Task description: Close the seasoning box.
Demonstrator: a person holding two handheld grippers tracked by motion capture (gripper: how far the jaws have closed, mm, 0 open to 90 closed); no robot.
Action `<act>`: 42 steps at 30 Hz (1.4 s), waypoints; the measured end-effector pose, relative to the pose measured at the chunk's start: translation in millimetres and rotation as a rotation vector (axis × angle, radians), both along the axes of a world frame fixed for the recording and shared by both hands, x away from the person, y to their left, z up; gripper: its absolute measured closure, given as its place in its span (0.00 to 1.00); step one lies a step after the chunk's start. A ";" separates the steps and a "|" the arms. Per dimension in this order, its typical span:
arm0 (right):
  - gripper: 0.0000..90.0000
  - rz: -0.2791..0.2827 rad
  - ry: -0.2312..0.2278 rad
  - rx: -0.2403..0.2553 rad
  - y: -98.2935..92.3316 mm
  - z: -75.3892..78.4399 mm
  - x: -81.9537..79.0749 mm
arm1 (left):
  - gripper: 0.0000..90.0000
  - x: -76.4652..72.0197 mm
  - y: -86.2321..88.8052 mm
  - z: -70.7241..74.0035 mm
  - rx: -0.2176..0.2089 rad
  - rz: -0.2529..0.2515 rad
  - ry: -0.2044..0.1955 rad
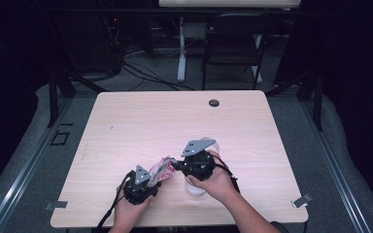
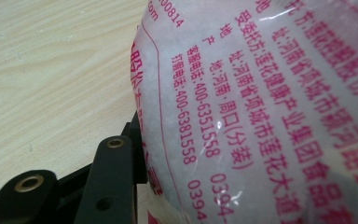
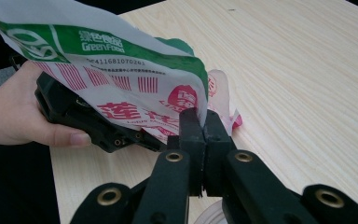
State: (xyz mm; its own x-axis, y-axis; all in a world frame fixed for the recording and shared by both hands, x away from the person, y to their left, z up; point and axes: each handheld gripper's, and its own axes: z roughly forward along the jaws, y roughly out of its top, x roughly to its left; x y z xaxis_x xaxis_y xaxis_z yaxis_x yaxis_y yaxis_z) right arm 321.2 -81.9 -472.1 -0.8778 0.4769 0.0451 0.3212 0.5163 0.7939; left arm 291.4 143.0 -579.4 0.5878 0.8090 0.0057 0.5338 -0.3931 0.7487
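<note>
A plastic bag (image 1: pixel 161 167) of white grains, printed in pink with a green band at its top, is held up between both grippers near the table's front edge. My right gripper (image 3: pixel 203 122) is shut on the bag's (image 3: pixel 121 70) top edge, and in the high view it (image 1: pixel 174 164) reaches in from the right. My left gripper (image 1: pixel 153 176) grips the bag's body from below left. Its one visible finger (image 2: pixel 114 177) presses into the bulging bag (image 2: pixel 261 93), and the other is hidden behind it. The left hand and gripper (image 3: pixel 98 126) sit under the bag.
A clear round container (image 1: pixel 195 188) stands on the wooden table (image 1: pixel 175 111) under my right hand. A dark round grommet (image 1: pixel 214 103) sits at the far edge. Metal clips (image 1: pixel 301 200) mark the front corners. A chair (image 1: pixel 235 43) stands beyond the table.
</note>
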 end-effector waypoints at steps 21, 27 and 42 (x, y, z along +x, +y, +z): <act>0.97 0.006 -0.006 0.027 -2.0 4.3 -1.2 | 0.65 -2.3 1.1 7.6 0.010 0.013 -0.031; 0.97 0.009 -0.017 0.029 -2.0 6.1 -2.6 | 0.65 -3.5 1.2 9.8 0.027 0.021 -0.056; 0.90 0.004 -0.061 0.051 -8.8 11.4 -9.0 | 0.65 -3.7 -3.9 23.7 0.097 0.021 -0.112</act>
State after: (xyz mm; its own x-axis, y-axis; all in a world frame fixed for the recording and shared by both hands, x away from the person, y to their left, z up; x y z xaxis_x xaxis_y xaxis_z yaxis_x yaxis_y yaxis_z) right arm 312.2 -90.6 -460.7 -0.8818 0.4714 0.0156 0.2694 0.4763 0.8370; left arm 287.7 139.1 -555.7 0.5622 0.8134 0.1492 0.4577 -0.4564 0.7630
